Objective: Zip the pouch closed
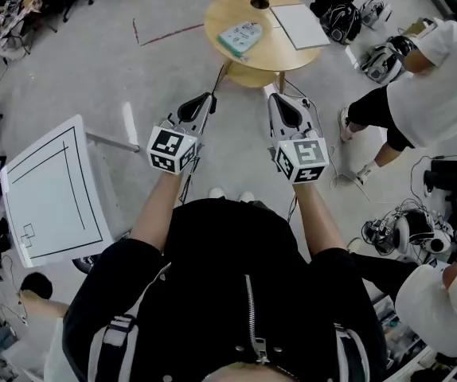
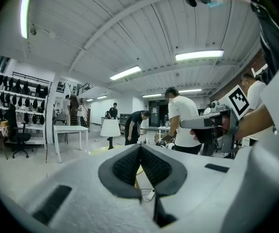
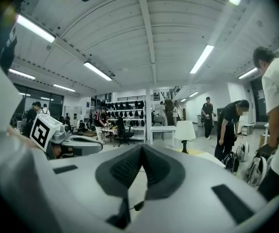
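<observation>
Both clenched on nothing, my left hand-held gripper (image 1: 210, 98) and right hand-held gripper (image 1: 276, 99) just hang level, I reckon because the pouch (image 1: 240, 37) sits unreached on the far desk (image 1: 227, 8).

Head view: set high, facing steeply down. It takes in the left gripper (image 1: 209, 99), the right gripper (image 1: 277, 98), the floor (image 1: 69, 62) and a round tabletop (image 1: 280, 50) ahead.

Left gripper view and right gripper view: each camera sits close behind its own jaws, facing near level across the room. Each catches the other gripper at its inner edge. Both share the white lamp (image 2: 110, 128) and the ceiling lights (image 2: 199, 55).
</observation>
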`<state>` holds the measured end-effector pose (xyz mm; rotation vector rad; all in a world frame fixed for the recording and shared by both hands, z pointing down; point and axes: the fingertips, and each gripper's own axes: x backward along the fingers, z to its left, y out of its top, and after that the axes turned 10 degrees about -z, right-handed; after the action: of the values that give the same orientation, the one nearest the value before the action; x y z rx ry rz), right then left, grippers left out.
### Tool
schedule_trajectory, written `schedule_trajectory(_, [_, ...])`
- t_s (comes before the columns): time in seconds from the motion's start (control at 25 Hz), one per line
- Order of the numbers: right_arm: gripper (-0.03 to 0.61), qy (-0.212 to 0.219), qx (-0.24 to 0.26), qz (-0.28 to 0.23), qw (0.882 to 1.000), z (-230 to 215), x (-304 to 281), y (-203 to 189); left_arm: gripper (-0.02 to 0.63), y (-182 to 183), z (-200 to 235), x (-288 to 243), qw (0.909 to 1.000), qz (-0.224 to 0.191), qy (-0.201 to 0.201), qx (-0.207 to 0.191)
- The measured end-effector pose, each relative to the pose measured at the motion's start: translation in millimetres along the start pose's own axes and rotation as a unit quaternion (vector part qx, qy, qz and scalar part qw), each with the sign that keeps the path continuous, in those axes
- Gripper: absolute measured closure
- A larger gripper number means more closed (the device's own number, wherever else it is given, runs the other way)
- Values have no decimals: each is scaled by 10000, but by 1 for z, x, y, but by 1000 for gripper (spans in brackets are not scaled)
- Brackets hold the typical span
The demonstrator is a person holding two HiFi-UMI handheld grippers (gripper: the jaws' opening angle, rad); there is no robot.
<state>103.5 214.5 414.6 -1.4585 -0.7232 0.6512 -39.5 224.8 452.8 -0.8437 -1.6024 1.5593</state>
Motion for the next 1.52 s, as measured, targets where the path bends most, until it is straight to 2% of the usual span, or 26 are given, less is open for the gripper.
schedule_trajectory(0.4, [574, -243, -61, 152, 9996, 15, -22, -18, 611, -12, 35, 9, 9999, 78, -121, 58])
schedule_trajectory(0.76, [574, -205, -104, 303, 9993, 14, -50, -34, 611, -24, 60, -9, 9994, 174, -200, 241])
schedule_trajectory(1.12, [574, -82, -150, 319, 9993, -27, -107, -46, 611, -41, 99, -55, 9991, 325, -73, 275])
schedule_trajectory(1.52, [574, 208, -239, 377, 9988, -97, -212, -53, 611, -46, 168, -146, 9984, 488, 163, 236])
